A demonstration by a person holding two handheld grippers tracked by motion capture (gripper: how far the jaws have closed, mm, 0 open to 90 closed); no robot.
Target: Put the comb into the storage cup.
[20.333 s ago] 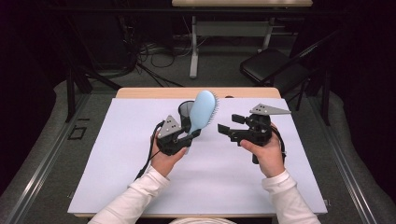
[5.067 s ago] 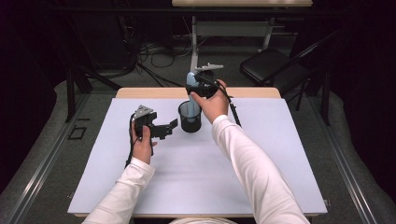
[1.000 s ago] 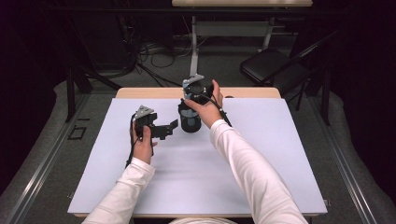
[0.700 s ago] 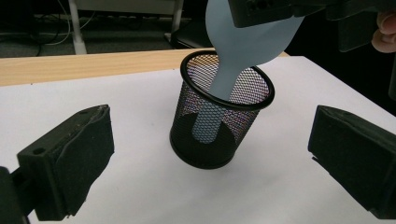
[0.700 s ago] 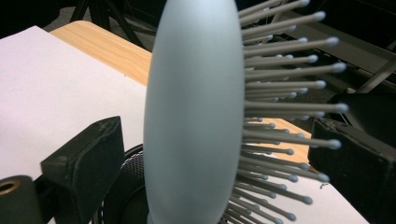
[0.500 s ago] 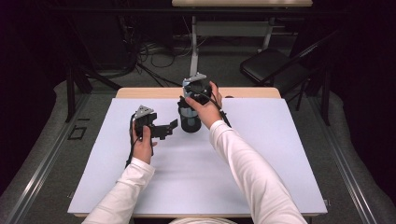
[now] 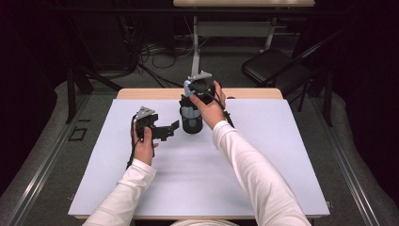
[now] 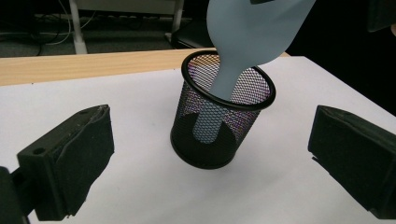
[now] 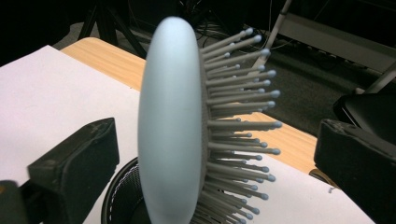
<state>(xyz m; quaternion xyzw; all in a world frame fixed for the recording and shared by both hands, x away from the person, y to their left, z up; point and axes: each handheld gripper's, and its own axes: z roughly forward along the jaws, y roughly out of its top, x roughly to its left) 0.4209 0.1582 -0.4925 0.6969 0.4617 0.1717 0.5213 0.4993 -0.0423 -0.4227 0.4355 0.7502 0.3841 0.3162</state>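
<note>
I'm lifting the right gripper (image 7: 190,92), fingers spread, off the pale blue bristled hairbrush (image 9: 170,126), handle-down in the black mesh cup (image 8: 223,116).

A pale blue hairbrush (image 9: 170,126) stands handle-down in a black mesh cup (image 9: 122,198), untouched between wide-apart jaws.

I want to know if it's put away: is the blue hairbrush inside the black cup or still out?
In. The hairbrush stands handle down inside the mesh cup, head sticking out above the rim.
</note>
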